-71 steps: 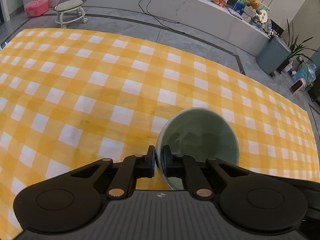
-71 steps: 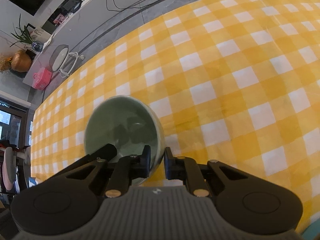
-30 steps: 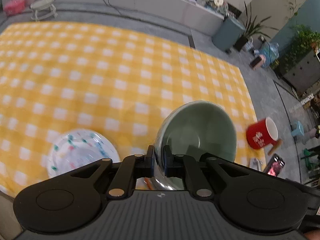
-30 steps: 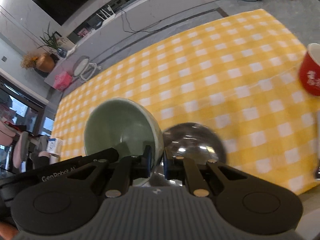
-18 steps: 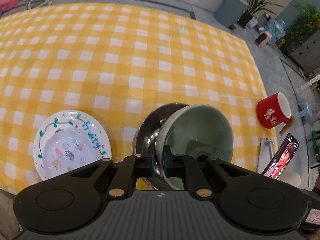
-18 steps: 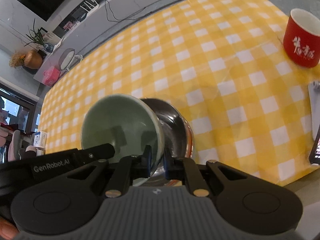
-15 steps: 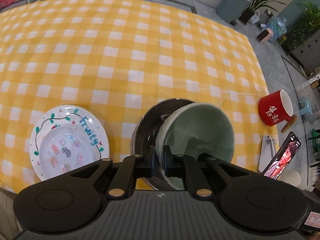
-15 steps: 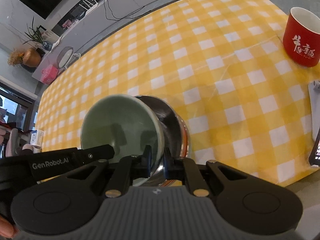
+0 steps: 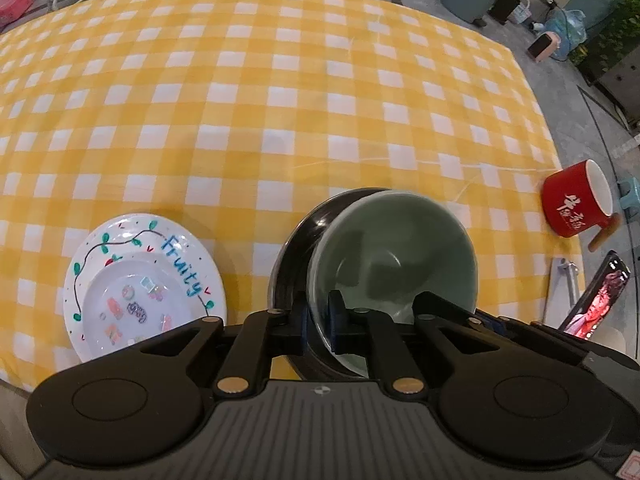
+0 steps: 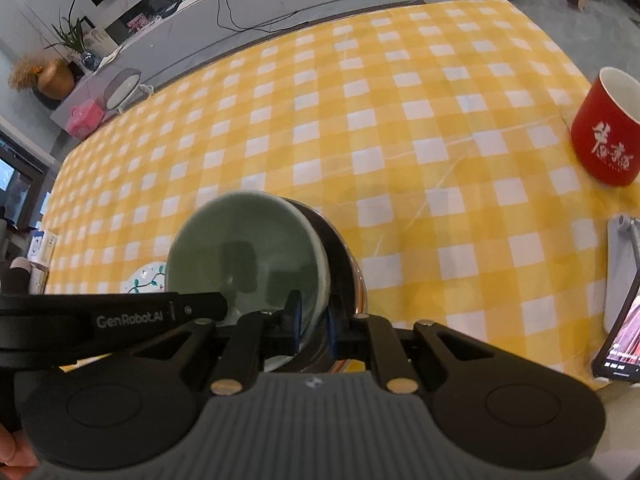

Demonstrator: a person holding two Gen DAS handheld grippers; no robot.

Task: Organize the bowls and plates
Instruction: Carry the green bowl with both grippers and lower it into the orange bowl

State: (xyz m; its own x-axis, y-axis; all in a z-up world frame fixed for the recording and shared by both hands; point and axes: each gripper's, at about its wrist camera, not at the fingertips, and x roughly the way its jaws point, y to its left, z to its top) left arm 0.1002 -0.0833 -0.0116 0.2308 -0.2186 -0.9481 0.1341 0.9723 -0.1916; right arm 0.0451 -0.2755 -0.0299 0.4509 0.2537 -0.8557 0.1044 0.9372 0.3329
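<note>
Green ceramic bowl (image 9: 394,260): lowered since a second ago, now nested tilted inside steel bowl (image 9: 296,256) on checked surface (image 9: 280,100). Left tongs (image 9: 318,316) and right tongs (image 10: 312,320): each clamped on opposite rim, jaws lately easing slightly, pads not yet clear. Stacking judged nearly done; release pending. Beside, left: "Fruity" plate (image 9: 144,280), unstacked. Farther right: red mug (image 9: 576,204).
</note>
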